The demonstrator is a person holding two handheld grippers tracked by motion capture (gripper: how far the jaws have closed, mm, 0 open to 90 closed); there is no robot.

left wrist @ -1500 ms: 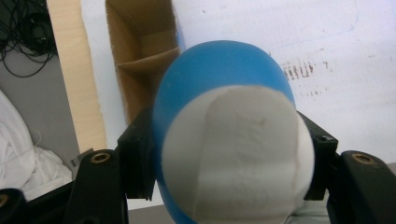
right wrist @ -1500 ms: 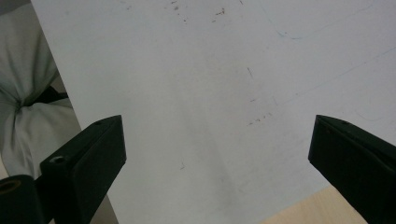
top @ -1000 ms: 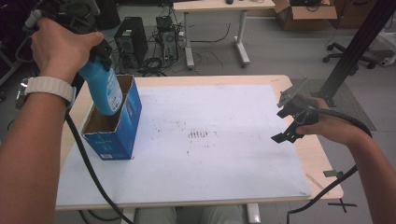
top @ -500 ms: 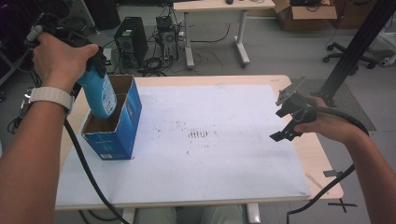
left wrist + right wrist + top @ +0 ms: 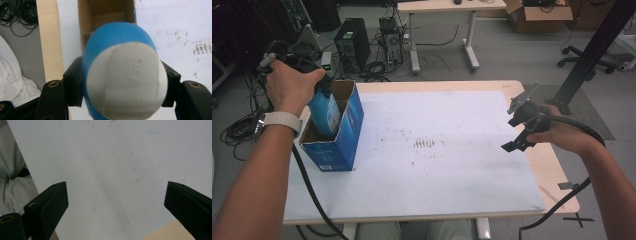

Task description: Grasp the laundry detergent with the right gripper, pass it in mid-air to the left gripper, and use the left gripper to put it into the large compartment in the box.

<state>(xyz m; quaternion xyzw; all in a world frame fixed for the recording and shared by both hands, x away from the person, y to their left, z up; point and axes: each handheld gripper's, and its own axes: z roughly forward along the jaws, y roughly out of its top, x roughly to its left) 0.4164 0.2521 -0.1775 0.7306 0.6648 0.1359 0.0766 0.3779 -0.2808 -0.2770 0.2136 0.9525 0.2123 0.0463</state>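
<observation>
- I see the left gripper (image 5: 319,92) over the blue box (image 5: 343,137), its jaws pinching a blue bottle (image 5: 326,114) from both sides; in the left gripper view the bottle (image 5: 123,82) sits clamped between the black jaws.
- The bottle's lower end sits inside the open top of the box, which stands at the left edge of the white mat (image 5: 452,150).
- Far right of the box, I hold the right gripper (image 5: 516,131) over the mat's right edge, jaws spread wide with nothing between them.
</observation>
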